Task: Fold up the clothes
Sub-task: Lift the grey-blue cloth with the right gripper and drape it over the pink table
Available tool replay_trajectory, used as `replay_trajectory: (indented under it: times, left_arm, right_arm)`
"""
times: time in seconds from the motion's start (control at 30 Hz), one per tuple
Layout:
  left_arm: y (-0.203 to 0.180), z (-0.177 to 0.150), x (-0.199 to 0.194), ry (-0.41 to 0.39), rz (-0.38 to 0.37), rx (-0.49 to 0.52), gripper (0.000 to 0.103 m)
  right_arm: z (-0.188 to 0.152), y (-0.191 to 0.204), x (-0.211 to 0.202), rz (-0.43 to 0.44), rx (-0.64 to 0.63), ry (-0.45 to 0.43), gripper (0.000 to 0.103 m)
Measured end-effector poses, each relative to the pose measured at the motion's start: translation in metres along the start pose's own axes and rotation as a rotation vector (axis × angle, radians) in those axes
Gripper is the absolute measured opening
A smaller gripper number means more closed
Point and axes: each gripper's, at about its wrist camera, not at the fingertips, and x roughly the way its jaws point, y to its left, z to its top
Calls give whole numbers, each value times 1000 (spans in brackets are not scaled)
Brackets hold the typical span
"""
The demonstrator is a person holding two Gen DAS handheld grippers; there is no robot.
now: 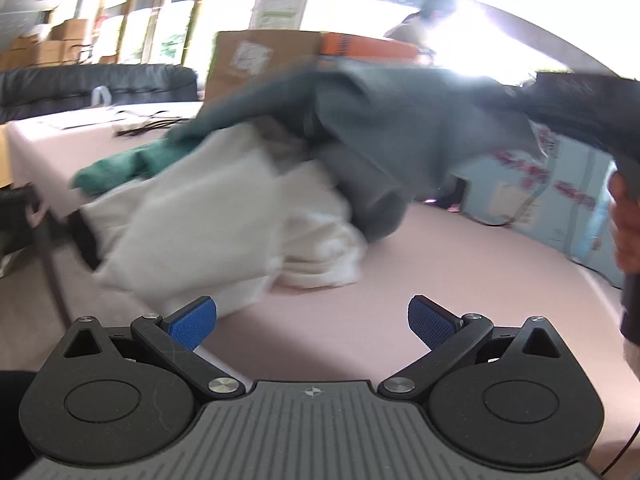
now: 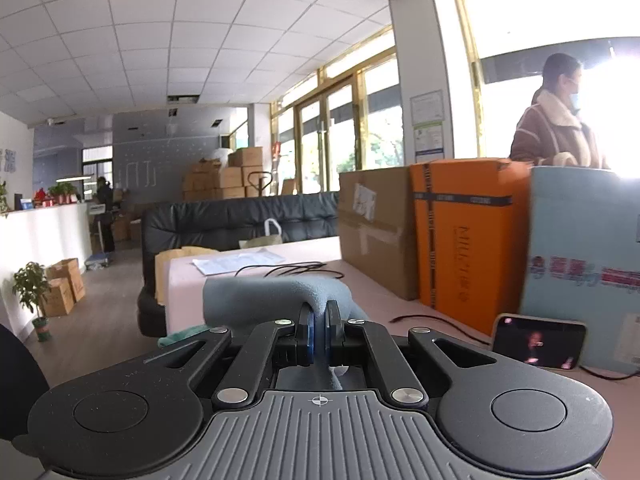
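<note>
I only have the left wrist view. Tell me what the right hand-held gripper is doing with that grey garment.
Observer: The right hand-held gripper is shut on a fold of the grey garment, pinched between its blue pads.
Operator: Report what sits to its right on the table.
Observer: A phone stands propped there, screen lit, in front of a light blue box.
Operator: Say what is left of that box.
Observer: An orange box, then a brown cardboard box beside it.
</note>
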Motion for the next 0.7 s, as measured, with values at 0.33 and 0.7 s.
replay_trajectory:
  times: [0.33, 0.7]
  left_arm:
    - [-92, -10, 0, 5, -163, 142, 103]
    - [-163, -21, 10, 75, -322, 269, 103]
  right_arm:
    - [-27, -67, -138, -220, 101, -67, 5]
    - [-64, -115, -265, -405, 199, -137, 5]
